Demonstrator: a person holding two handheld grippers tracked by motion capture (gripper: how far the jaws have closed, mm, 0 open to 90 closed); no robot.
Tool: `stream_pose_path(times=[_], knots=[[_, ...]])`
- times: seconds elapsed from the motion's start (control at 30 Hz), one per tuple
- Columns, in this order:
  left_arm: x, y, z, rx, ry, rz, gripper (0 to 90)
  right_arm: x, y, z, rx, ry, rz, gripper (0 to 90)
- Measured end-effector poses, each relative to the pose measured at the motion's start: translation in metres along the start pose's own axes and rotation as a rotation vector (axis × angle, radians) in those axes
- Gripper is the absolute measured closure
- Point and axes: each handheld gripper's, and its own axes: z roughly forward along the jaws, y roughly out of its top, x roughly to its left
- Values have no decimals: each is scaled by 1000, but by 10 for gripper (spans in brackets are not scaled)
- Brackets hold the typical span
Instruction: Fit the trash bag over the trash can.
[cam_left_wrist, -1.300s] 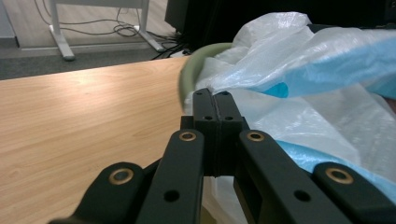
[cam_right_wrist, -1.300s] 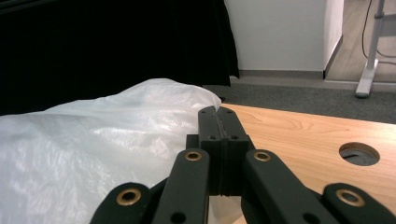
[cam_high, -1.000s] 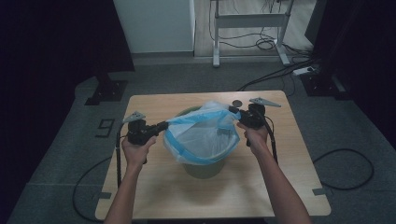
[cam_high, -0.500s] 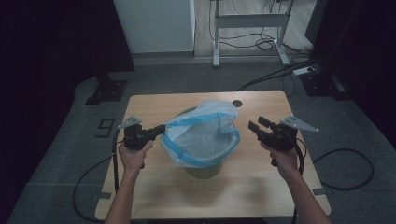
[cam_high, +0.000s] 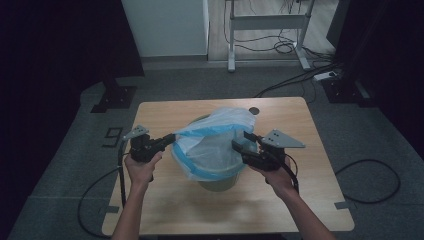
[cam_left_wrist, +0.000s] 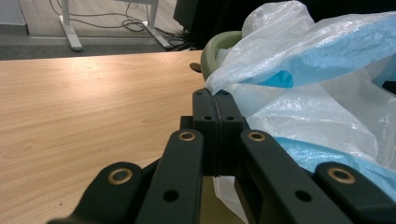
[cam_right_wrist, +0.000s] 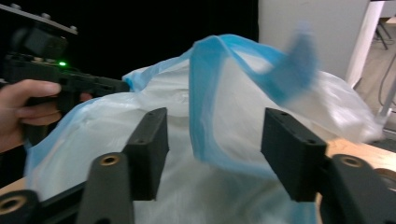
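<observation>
At left, the left gripper (cam_high: 171, 138) stays clenched on the bag (cam_high: 215, 145) rim, pulling it over the bin (cam_high: 220, 181) at mid-table. Rightward, the right gripper (cam_high: 241, 141) has let go, swung out and come back; its jaws, just opening, straddle a blue fold unpressed, ready to regrip. Nothing visible inside the liner.

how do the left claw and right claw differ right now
The left claw is shut on the bag's blue-edged rim, its jaws pressed together in the left gripper view; the right claw stands open, its jaws having just been opening, with a fold of the rim between them but not pinched. The left claw sits at the bag's left side, the right claw at its right. Both are black, hand-held, and point inward at the bag over the green bin.
</observation>
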Motion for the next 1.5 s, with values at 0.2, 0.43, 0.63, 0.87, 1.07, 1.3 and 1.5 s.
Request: stream_pose_path(times=[0.2,0.43,0.63,0.87,1.07,1.3,1.5], knots=[[-2,2,-1,-11,3,6,894,-9,3,12,-21,-91,-5,857],[2,6,1,-10,17,-3,895,-40,9,7,-52,-146,31,891],[7,7,8,5,28,-15,895,-77,10,16,-32,-194,107,892],[14,6,15,27,30,-49,893,-107,0,34,22,-219,172,892],[19,-1,23,47,24,-74,892,-116,-18,51,103,-197,222,891],[23,-10,30,87,13,-96,891,-120,-40,64,175,-174,264,891],[23,-15,39,132,11,-105,892,-119,-49,72,242,-148,273,891]])
